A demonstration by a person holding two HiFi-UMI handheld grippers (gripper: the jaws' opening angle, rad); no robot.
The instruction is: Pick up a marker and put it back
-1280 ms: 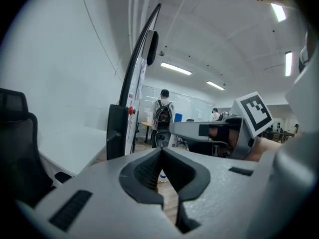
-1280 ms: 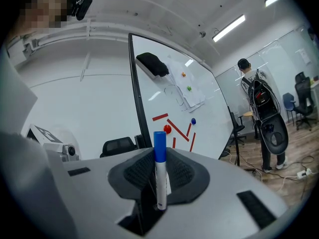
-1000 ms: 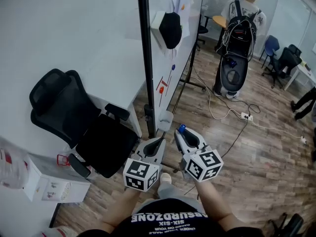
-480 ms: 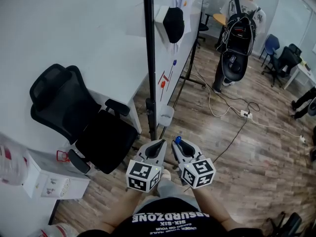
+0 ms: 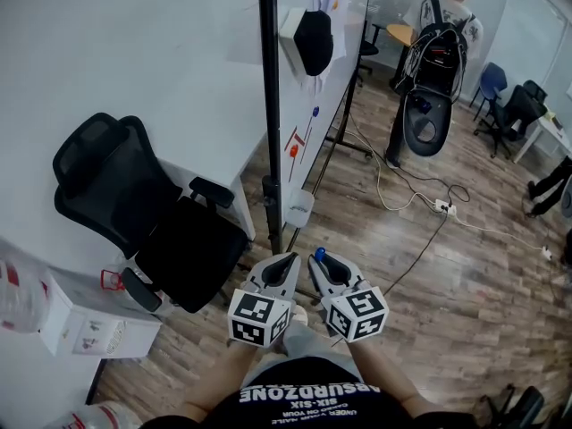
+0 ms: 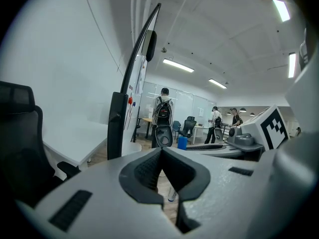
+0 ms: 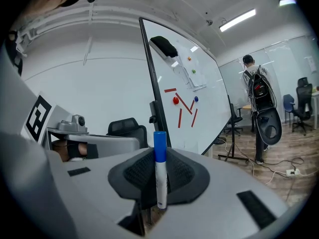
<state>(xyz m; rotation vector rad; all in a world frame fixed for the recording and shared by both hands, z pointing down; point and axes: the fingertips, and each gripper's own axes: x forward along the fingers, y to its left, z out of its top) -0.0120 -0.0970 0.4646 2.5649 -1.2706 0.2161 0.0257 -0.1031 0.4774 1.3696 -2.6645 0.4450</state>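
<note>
A white marker with a blue cap (image 7: 159,168) stands upright between the pads of my right gripper (image 7: 160,176), which is shut on it. From the head view only its blue cap (image 5: 320,254) shows above the right gripper (image 5: 323,266). My left gripper (image 5: 284,268) hangs close beside it on the left, jaws closed together with nothing between them (image 6: 160,169). A whiteboard (image 5: 308,88) on a black stand rises just ahead, edge-on, with an eraser (image 5: 306,41) and red and blue magnets on it.
A black office chair (image 5: 152,226) stands to the left by a white table (image 5: 134,105). A person with a backpack (image 5: 433,70) stands at the back right. Cables and a power strip (image 5: 442,209) lie on the wooden floor. White boxes (image 5: 76,320) sit lower left.
Both grippers drew slightly back and lower in the view, staying side by side. The marker stays gripped. The person in the background shifted a little.
</note>
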